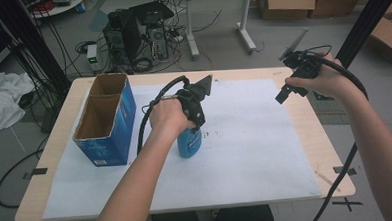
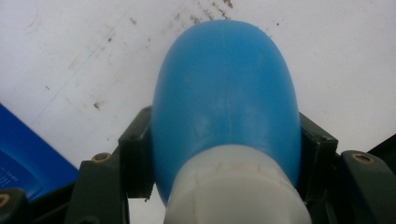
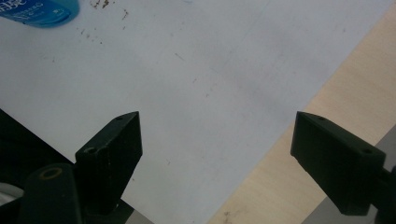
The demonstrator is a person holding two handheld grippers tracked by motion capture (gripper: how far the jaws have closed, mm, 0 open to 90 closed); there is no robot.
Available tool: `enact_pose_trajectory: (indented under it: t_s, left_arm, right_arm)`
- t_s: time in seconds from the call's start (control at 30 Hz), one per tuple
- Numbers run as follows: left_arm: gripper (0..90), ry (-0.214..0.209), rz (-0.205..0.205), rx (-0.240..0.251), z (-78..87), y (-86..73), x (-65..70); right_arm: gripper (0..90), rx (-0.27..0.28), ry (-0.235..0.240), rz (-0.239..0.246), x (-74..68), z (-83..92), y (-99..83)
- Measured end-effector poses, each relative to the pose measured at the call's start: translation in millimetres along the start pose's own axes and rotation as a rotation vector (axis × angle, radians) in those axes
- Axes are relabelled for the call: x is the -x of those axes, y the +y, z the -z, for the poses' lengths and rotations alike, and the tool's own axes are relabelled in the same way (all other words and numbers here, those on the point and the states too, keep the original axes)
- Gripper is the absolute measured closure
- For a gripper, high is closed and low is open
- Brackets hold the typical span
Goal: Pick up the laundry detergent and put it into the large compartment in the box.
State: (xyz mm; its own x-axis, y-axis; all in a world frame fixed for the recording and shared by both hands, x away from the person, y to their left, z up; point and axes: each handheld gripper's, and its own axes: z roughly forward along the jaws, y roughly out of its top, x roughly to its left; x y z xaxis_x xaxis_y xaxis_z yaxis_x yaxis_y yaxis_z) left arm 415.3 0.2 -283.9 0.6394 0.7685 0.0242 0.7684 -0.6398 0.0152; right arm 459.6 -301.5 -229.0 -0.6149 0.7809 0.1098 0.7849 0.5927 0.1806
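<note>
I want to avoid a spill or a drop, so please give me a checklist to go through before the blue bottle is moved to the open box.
1. Left hand-held gripper shut on the blue bottle: ok, both jaws press its sides just below the white cap.
2. Cap closed tight: cannot tell.
3. Bottle upright on the white sheet: ok.
4. Blue box open on top: ok, two compartments show.
5. Path from bottle to box free: ok, nothing lies between them.
6. Right hand-held gripper out of the way: ok, open, held over the table's right edge.
</note>
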Motion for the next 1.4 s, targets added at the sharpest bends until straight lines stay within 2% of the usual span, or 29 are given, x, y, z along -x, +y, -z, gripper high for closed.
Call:
enact_pose_trajectory:
  t_s: [0.07,0.13,0.3,0.33,0.37,0.5,0.53,0.57,0.6,0.63,0.67,0.73,0.8,0.83,0.9,1.0,1.17,1.4]
  left_arm:
    - [38.1,0.001,-0.008,-0.008,0.5,0.1,-0.3]
    - [38.1,0.004,-0.007,0.008,4.3,-0.3,-0.3]
    - [38.1,-0.001,-0.008,0.019,20.0,-3.7,-2.9]
    - [38.1,-0.012,0.002,0.030,27.3,-5.4,-3.9]
    - [38.1,-0.005,0.004,0.039,38.7,-8.0,-5.9]
    - [38.1,0.014,0.025,0.065,65.6,-15.5,-11.6]
    - [38.1,0.014,0.025,0.065,65.6,-15.5,-11.6]
    - [38.1,0.020,0.040,0.072,78.8,-20.3,-15.5]
    - [38.1,0.020,0.040,0.072,78.8,-20.3,-15.5]
    - [38.1,0.031,0.055,0.086,92.0,-25.9,-20.0]
    - [38.1,0.034,0.068,0.100,97.9,-28.9,-22.2]
    - [38.2,0.032,0.092,0.098,112.5,-35.5,-29.5]
    - [38.2,0.037,0.114,0.101,122.9,-41.1,-35.3]
    - [38.2,0.037,0.114,0.101,122.9,-41.1,-35.3]
    - [38.2,0.044,0.160,0.103,139.4,-50.9,-47.7]
    - [38.2,0.048,0.219,0.104,152.7,-62.0,-62.6]
    - [38.3,0.053,0.331,0.111,168.5,-81.9,-90.7]
    - [38.3,0.088,0.494,0.138,187.3,-114.1,-128.9]
  right_arm:
    - [16.8,-0.001,-0.001,0.000,-0.5,0.5,0.2]
    - [16.8,-0.001,-0.002,0.001,-0.6,0.8,0.3]
    - [16.8,-0.002,-0.001,0.002,-1.1,1.6,0.4]
    - [16.8,-0.001,-0.001,0.001,-1.2,2.0,0.5]
    - [16.8,0.003,-0.001,0.001,-1.0,2.9,0.9]
    - [16.8,0.005,0.000,0.008,-2.2,5.3,1.8]
    - [16.8,0.007,-0.001,0.009,-2.5,5.9,1.9]
    - [16.7,0.008,-0.001,0.009,-3.0,6.5,2.2]
    - [16.8,0.008,-0.002,0.012,-3.0,6.8,2.3]
    - [16.8,0.010,-0.001,0.012,-3.5,7.1,2.4]
    - [16.8,0.010,-0.002,0.012,-3.8,7.3,2.4]
    - [16.8,0.010,-0.003,0.012,-4.0,7.4,2.4]
    - [16.8,0.008,0.000,0.009,-3.9,7.1,2.3]
    - [16.8,0.008,0.000,0.009,-3.9,7.1,2.3]
    - [16.8,0.007,0.001,0.006,-3.0,6.8,2.4]
    - [16.7,0.007,0.002,0.008,-3.1,7.3,2.8]
    - [16.8,0.004,-0.004,0.015,-2.6,7.7,3.7]
    - [16.8,0.003,-0.004,0.007,-1.0,8.5,3.3]
